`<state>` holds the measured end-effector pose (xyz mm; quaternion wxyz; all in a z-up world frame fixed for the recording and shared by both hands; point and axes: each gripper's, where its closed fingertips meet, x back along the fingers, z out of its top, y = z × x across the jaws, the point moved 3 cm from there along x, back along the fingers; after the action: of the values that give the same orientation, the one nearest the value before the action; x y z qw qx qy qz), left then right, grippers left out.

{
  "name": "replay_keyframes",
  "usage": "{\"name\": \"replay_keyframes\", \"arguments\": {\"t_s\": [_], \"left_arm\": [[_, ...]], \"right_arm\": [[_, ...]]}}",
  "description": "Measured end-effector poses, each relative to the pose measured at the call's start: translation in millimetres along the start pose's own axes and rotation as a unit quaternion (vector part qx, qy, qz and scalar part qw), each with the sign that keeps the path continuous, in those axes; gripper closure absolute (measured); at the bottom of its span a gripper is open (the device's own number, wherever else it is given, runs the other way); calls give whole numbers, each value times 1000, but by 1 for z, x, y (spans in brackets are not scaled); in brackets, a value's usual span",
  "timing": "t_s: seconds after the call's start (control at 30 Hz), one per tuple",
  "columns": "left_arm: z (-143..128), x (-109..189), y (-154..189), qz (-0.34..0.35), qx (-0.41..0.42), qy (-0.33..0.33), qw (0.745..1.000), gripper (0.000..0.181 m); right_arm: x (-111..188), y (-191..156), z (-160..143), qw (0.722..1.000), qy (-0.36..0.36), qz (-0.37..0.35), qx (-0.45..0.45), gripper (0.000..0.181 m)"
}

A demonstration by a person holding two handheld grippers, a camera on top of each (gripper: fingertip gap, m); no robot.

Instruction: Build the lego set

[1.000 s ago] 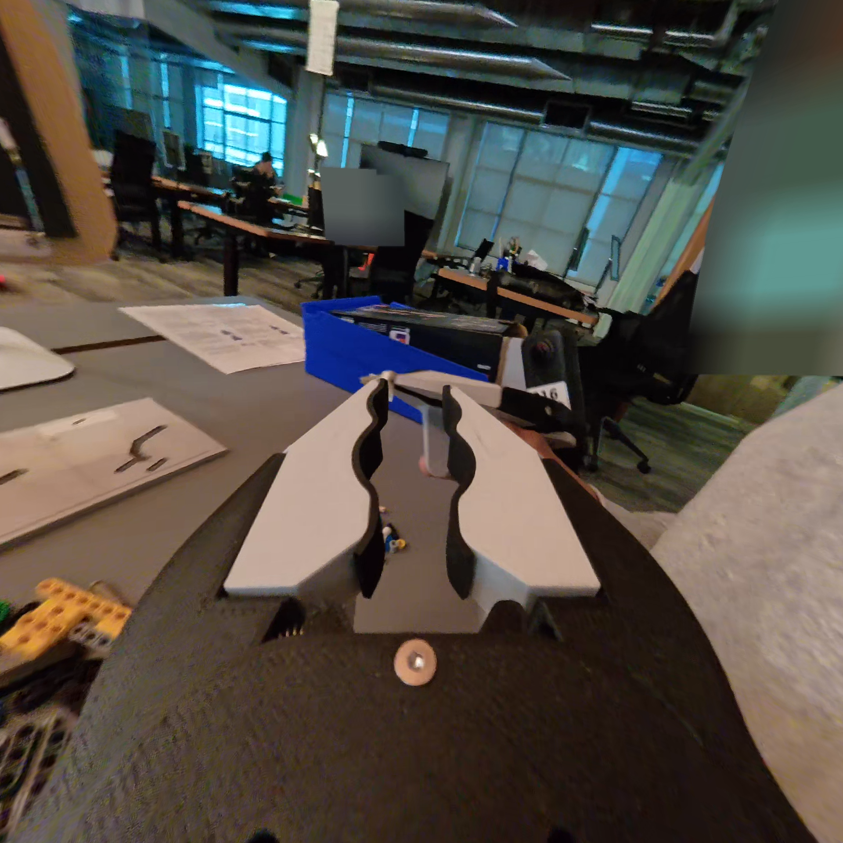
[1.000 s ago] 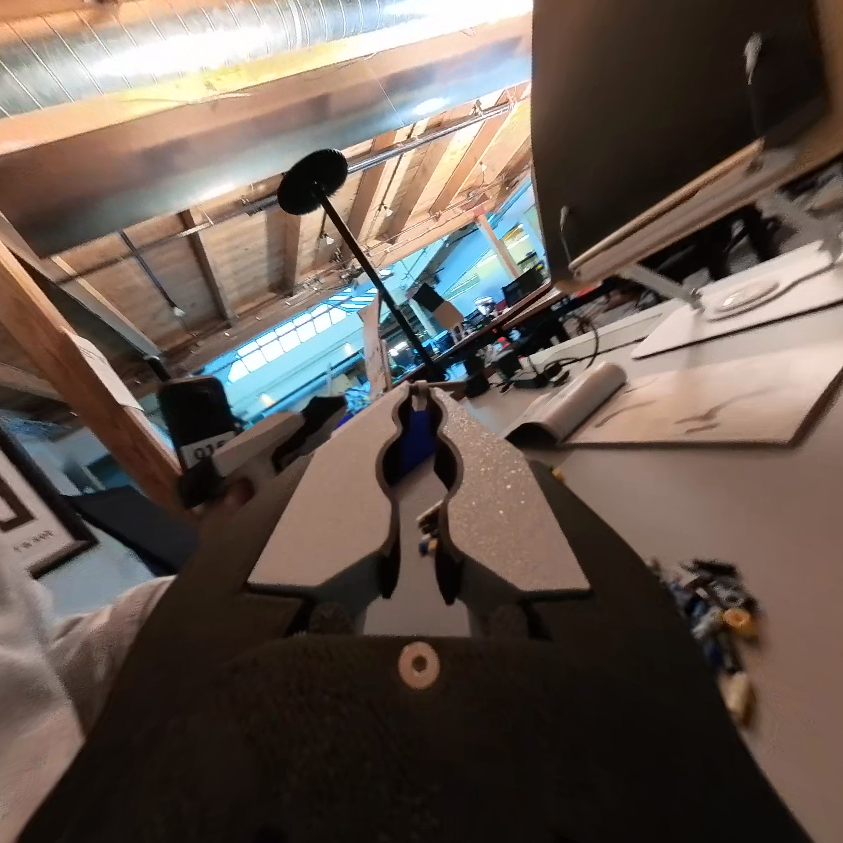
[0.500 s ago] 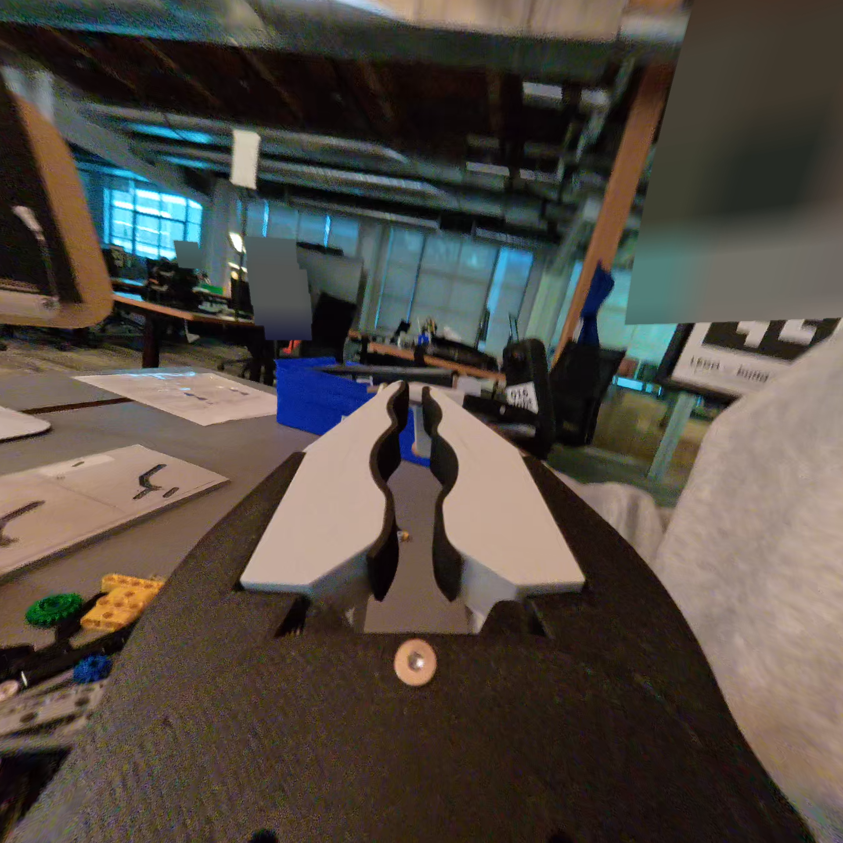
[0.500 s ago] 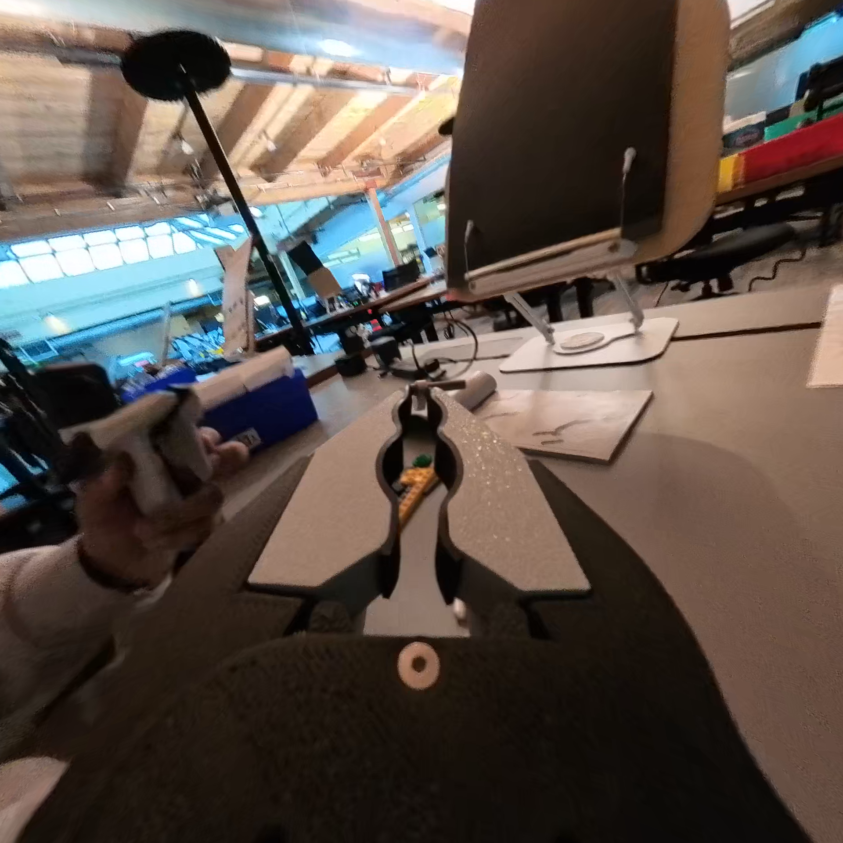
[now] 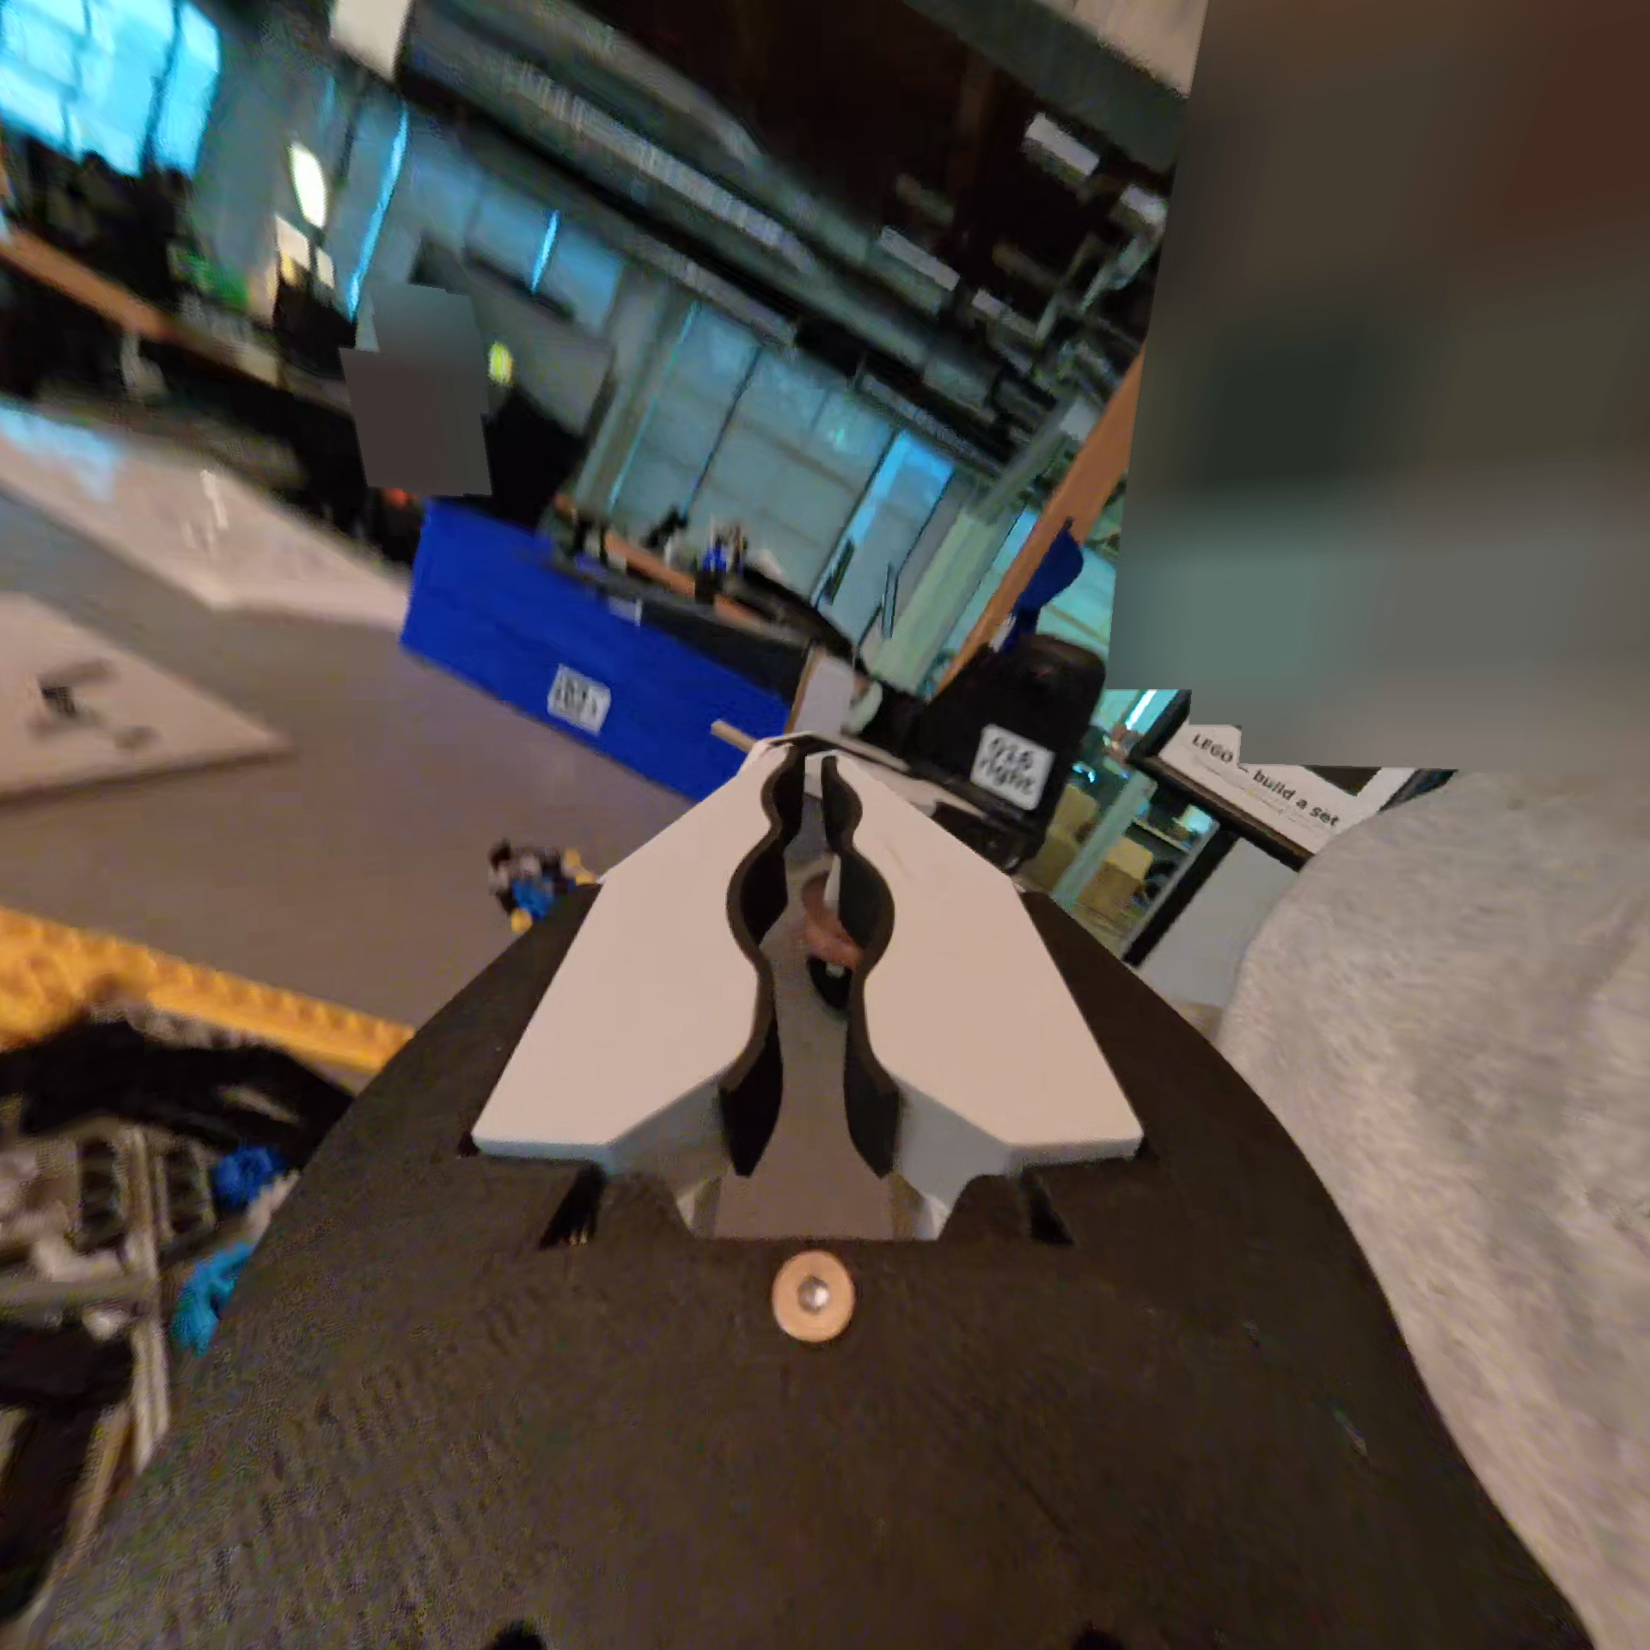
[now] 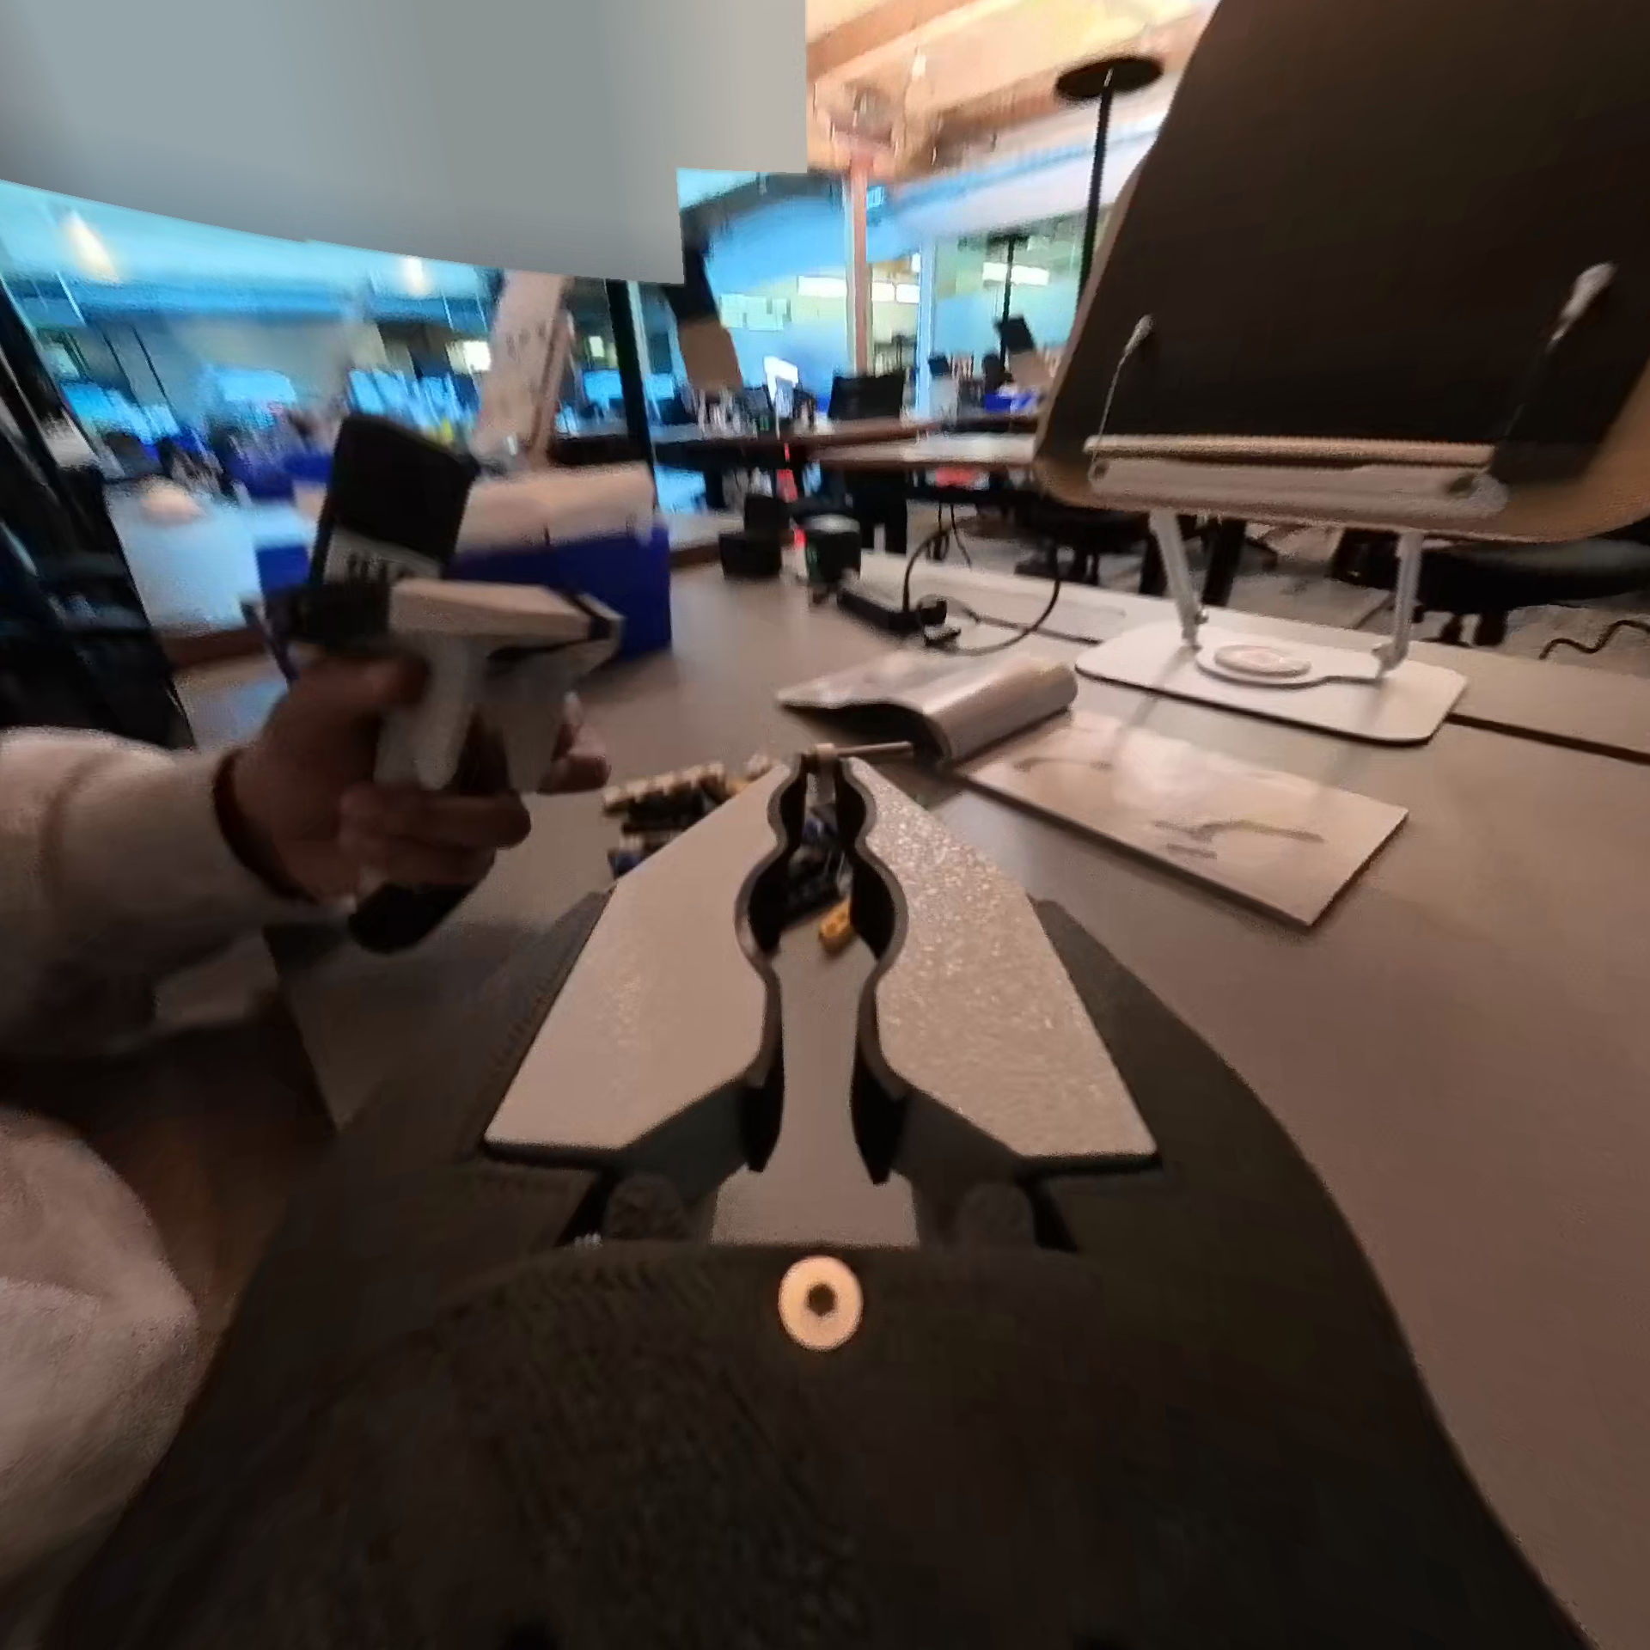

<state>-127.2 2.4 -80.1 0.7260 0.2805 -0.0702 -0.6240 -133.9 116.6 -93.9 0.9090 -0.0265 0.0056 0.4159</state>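
Observation:
My right gripper [image 6: 817, 759] is shut on a small grey lego pin with a thin axle [image 6: 879, 748] that sticks out to the right of its tips. It hangs over loose lego pieces [image 6: 687, 795] and a small yellow piece [image 6: 835, 933] on the grey table. My left gripper [image 5: 806, 759] is shut with nothing seen between its tips. It also shows in the right wrist view [image 6: 500, 616], held by a hand [image 6: 357, 786]. A yellow plate [image 5: 179, 991] and a pile of black and grey parts [image 5: 89, 1205] lie at its lower left. A small blue and black cluster [image 5: 536, 879] lies ahead.
A blue bin [image 5: 554, 643] stands at the back of the table [image 5: 357, 804]. Flat instruction sheets [image 6: 1187, 821] and a folded grey booklet [image 6: 946, 696] lie to the right. A stand with a dark board [image 6: 1268, 670] is behind them. A grey sleeve [image 5: 1473, 1161] fills the right side. About 8 cm separates my left fingertips from my right. Both grippers' tips are roughly 15 cm from the small yellow piece [image 6: 835, 933].
My left gripper's fingers have closed and it has swung toward the parts pile. My right gripper has tilted down from the ceiling toward the table, still shut on the small pin.

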Motion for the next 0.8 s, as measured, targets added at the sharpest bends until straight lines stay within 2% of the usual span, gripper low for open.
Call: {"name": "replay_keyframes", "arguments": {"t_s": [0.13,0.27,0.47,0.53,0.6,0.7,0.8], "left_arm": [[-20,-13,1,-2,45,-46,998,171],[-39,-27,-18,79,37,-110,990,167],[-52,-36,-36,157,56,-180,969,162],[-47,-28,-37,192,15,-171,966,158],[-40,-18,-31,210,-9,-154,965,163],[-36,-1,-24,216,11,-139,966,166],[-37,14,-22,202,56,-129,969,177]], "right_arm": [[-3,-18,-25,988,-95,-14,117,177],[-7,-23,-43,971,-146,-7,190,176],[-14,-34,-42,953,-141,26,265,177],[-20,-37,-38,949,-134,31,284,177],[-28,-44,-35,944,-120,37,305,177],[-41,-57,-37,923,-119,41,364,177],[-46,-69,-42,890,-115,30,440,177]]}}
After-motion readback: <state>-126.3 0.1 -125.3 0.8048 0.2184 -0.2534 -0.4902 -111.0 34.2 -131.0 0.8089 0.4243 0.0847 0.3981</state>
